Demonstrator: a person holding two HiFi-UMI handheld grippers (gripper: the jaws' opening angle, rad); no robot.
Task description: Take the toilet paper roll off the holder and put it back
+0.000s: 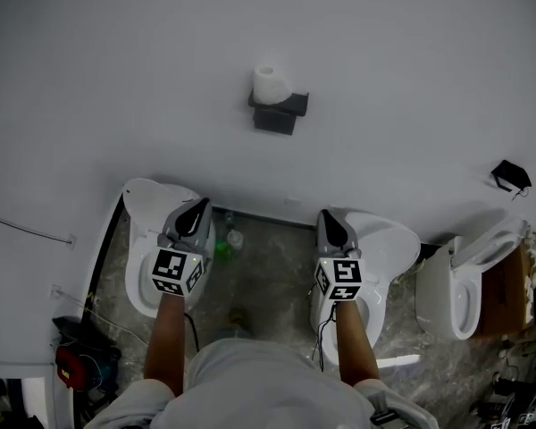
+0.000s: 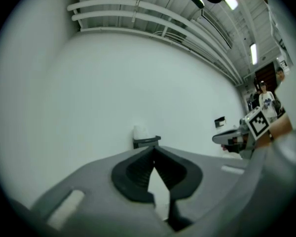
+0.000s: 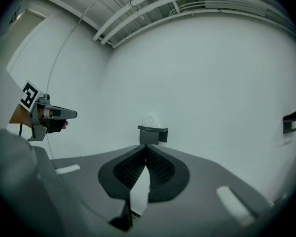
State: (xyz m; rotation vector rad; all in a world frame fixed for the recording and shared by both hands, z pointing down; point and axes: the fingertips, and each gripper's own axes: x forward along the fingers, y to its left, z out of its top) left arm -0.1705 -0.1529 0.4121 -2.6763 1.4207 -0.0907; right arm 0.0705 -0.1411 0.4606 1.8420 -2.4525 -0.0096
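Note:
A white toilet paper roll (image 1: 269, 82) stands on top of a black wall holder (image 1: 280, 113), high on the white wall. Both grippers are held level, pointing at the wall and well short of it. My left gripper (image 1: 201, 204) is shut and empty, and so is my right gripper (image 1: 324, 214). The left gripper view has the roll (image 2: 139, 131) and holder (image 2: 147, 142) just above the closed jaws, slightly left, and the right gripper (image 2: 237, 135) off to the right. From the right gripper view the roll (image 3: 149, 119) and holder (image 3: 152, 134) sit straight ahead over the closed jaws, the left gripper (image 3: 49, 115) at the left.
Three white toilets stand along the wall's foot: one under the left gripper (image 1: 141, 239), one under the right gripper (image 1: 389, 239), one farther right (image 1: 464, 284). A second black holder (image 1: 511, 175) hangs empty on the wall at right. A green bottle (image 1: 221, 249) stands between the toilets.

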